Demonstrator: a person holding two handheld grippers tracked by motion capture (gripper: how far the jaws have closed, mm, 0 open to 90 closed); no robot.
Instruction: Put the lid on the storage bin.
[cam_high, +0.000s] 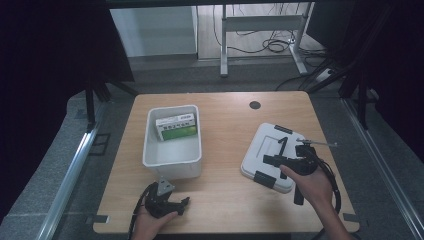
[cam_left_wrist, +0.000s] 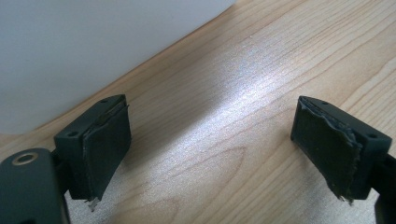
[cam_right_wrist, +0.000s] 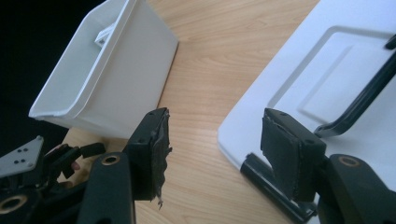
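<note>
Since your right gripper (cam_high: 286, 161) hangs over the near-left edge of the lid (cam_high: 270, 155) with its jaws spread and nothing between them, the lid is the thing to plan for. It lies flat on the table (cam_high: 225, 200) to the right of the bin (cam_high: 172, 142), well apart from it. In the right gripper view the left jaw stands over bare wood and the right jaw over the lid's (cam_right_wrist: 299, 88) white rim, just above a black clip (cam_right_wrist: 273, 186) at the near edge.

Expect the lid to be light, thin moulded plastic: stiff enough to lift in one piece, but smooth and likely slippery under the pads. A flat sheet lying flush gives you little to pinch, so take it at the rim, with one jaw slipped under the overhanging edge, or by the black handle (cam_right_wrist: 359, 100) across its top. A grip well off centre will probably let it swing and tilt.

The bin already holds a green box (cam_high: 176, 126) at its far end, and its rim is thin, so the lid should seat with light pressure.

Your left gripper (cam_high: 165, 200) rests low on the table just beside the bin's near wall (cam_left_wrist: 93, 51), jaws wide apart and empty.
</note>
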